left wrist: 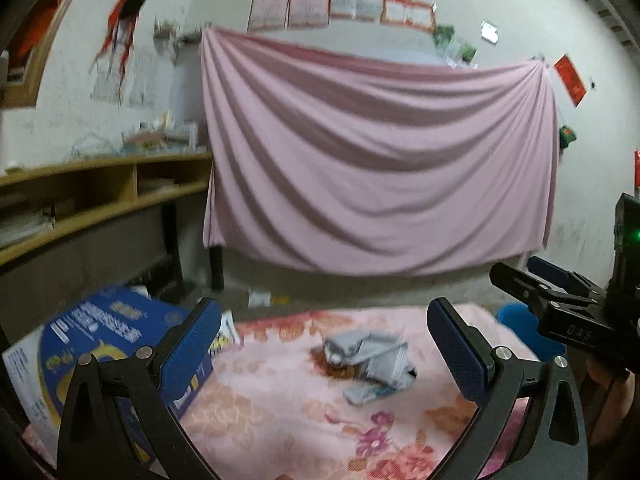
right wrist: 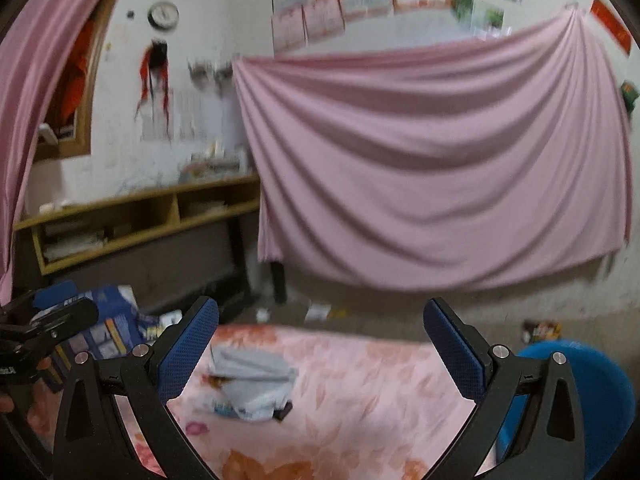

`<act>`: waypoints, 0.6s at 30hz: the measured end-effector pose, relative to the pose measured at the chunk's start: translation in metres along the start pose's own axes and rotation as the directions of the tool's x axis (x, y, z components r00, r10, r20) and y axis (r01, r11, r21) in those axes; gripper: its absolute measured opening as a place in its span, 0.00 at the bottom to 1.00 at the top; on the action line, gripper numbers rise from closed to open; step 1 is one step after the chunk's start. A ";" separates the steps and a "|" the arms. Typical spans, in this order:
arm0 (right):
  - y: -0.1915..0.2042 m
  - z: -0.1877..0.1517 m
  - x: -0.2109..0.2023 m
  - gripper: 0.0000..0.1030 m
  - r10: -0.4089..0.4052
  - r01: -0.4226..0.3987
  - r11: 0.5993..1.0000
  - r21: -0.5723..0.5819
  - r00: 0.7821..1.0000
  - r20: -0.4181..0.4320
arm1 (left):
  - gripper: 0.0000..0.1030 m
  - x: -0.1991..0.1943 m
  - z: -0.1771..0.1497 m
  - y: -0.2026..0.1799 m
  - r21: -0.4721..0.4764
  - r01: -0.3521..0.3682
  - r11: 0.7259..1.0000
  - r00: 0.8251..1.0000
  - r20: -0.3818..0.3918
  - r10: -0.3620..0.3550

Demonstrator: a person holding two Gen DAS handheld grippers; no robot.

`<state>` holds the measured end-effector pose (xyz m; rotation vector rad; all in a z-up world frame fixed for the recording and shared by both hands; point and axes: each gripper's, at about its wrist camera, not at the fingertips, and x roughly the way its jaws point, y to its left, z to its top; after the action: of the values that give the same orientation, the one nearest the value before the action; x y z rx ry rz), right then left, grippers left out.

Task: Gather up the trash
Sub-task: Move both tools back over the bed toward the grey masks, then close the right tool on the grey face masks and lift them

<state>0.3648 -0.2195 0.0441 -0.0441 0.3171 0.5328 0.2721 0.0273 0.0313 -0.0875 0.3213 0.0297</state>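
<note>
Hovering: both grippers hang above the near edge of the table [left wrist: 288, 412], which wears a pink floral cover; neither touches anything.
Trash: a crumpled grey-white wrapper [left wrist: 366, 362] lies mid-table, well clear of every edge, with printed packaging showing at its near end. From the right wrist view the same wrapper [right wrist: 252, 386] sits left of centre.
Left gripper [left wrist: 324, 354]: jaws wide apart, nothing between them. The wrapper lies straight ahead, slightly right of the midline and beyond the fingertips.
Right gripper [right wrist: 320, 354]: jaws equally wide apart, empty. The wrapper lies ahead but off to the left, close to the line of the left finger.
Long axis: runs roughly from far left to near right, slanted across the left gripper's opening; blur makes the outline uncertain.
Nearer hand: judging by alignment, the left; it would go forward and down, while the right would need to shift left first.
Surroundings: blue printed box [left wrist: 116, 344] at the table's left edge, blue stool [right wrist: 576, 396] at the right, pink sheet [left wrist: 376, 152] hung on the far wall.
Risk: thin, springy film may slip from a shallow pinch.
</note>
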 end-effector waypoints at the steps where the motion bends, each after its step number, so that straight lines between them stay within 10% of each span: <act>1: -0.002 -0.002 0.007 1.00 0.008 -0.008 1.000 0.009 0.999 -0.038 | 0.98 0.007 -0.002 0.001 -0.006 -0.012 1.000 1.000 -0.029 0.012; 9: -0.006 -0.015 0.060 0.83 0.099 -0.087 0.995 0.051 0.951 -0.292 | 0.93 0.055 -0.024 0.008 -0.057 -0.024 0.998 0.972 -0.235 0.010; 18: -0.006 -0.027 0.119 0.70 0.223 -0.176 0.974 0.141 0.846 -0.484 | 0.79 0.092 -0.037 0.012 -0.111 0.011 0.994 0.923 -0.381 -0.053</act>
<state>0.4567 -0.1693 -0.0184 -0.0600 0.8625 0.7125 0.3472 0.0371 -0.0340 -0.2065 0.7121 -0.0032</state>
